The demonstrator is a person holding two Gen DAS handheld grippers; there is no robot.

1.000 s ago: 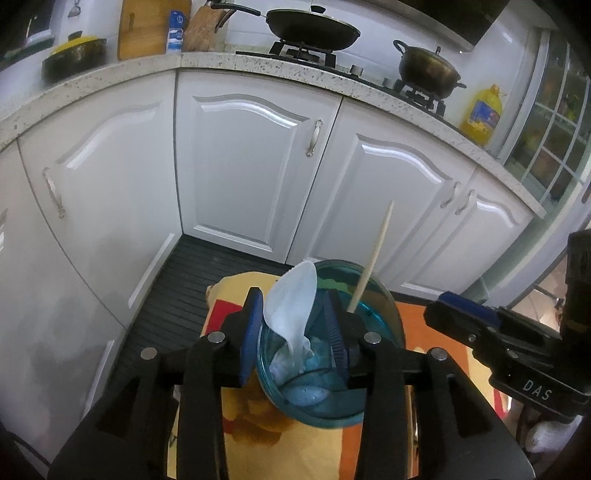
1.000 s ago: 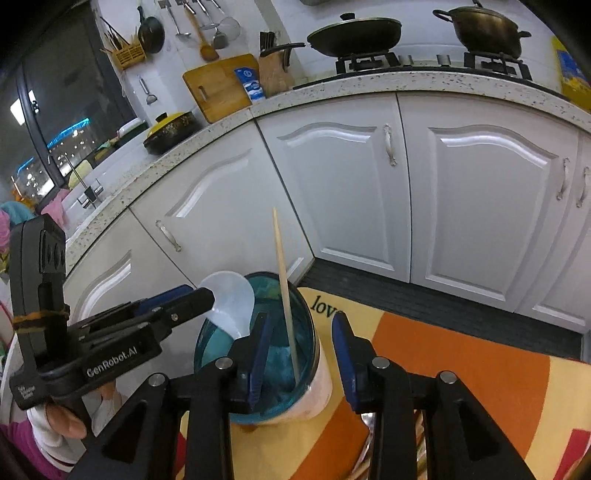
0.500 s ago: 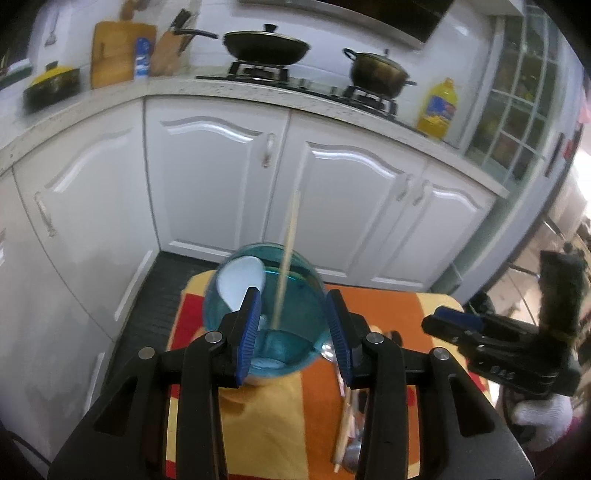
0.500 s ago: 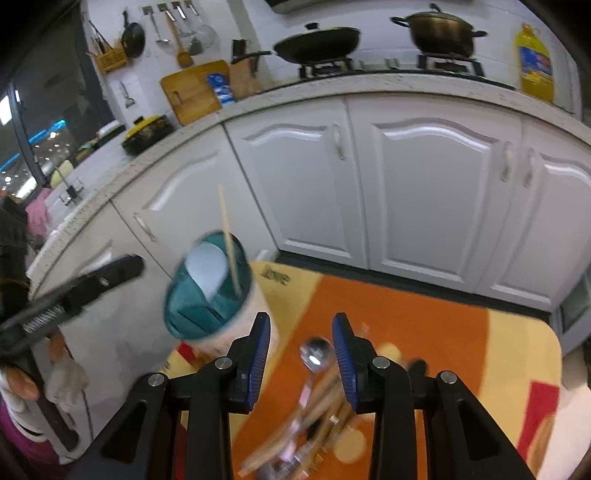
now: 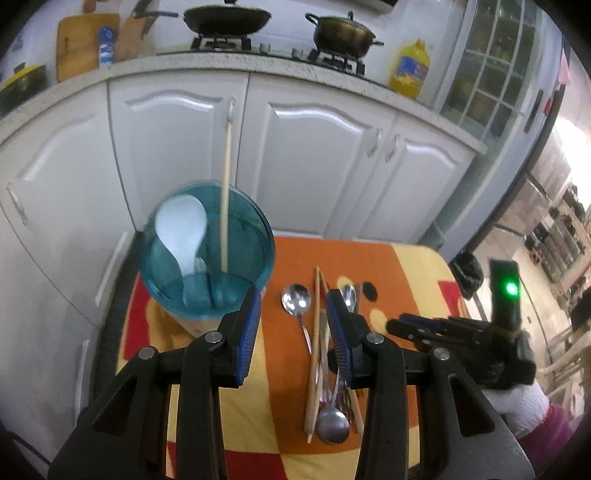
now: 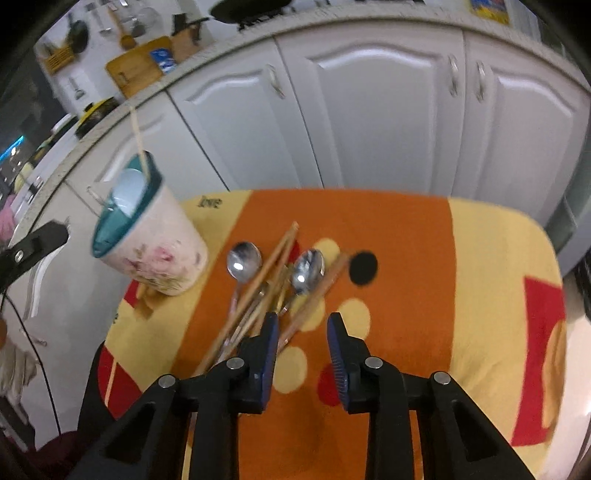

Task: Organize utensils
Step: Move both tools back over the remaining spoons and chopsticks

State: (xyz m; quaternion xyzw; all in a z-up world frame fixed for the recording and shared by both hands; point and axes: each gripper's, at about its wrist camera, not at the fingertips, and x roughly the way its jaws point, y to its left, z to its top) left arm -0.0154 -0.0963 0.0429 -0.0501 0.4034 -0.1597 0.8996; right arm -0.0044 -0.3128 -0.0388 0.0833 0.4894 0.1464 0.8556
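Observation:
A teal-lined floral cup [image 5: 207, 258] [image 6: 147, 243] stands at the table's far left. It holds a white plastic spoon [image 5: 181, 229] and one upright chopstick [image 5: 225, 192]. A pile of metal spoons [image 5: 295, 299] [image 6: 242, 260] and wooden chopsticks [image 5: 314, 350] [image 6: 266, 273] lies on the orange and yellow cloth [image 6: 406, 258]. My left gripper [image 5: 291, 325] is open and empty, above the near side of the pile, right of the cup. My right gripper [image 6: 301, 339] is open and empty over the pile's near end.
White kitchen cabinets [image 5: 295, 147] curve behind the small table. The countertop carries a stove with a pan [image 5: 225, 18] and a pot [image 5: 343, 33], an oil bottle [image 5: 410, 70] and a cutting board [image 6: 136, 70]. The table's right edge drops off near the right gripper [image 5: 443, 328].
Both grippers have drawn back and to the right, away from the cup. The white spoon and chopstick stay in the cup. The utensil pile has come into view.

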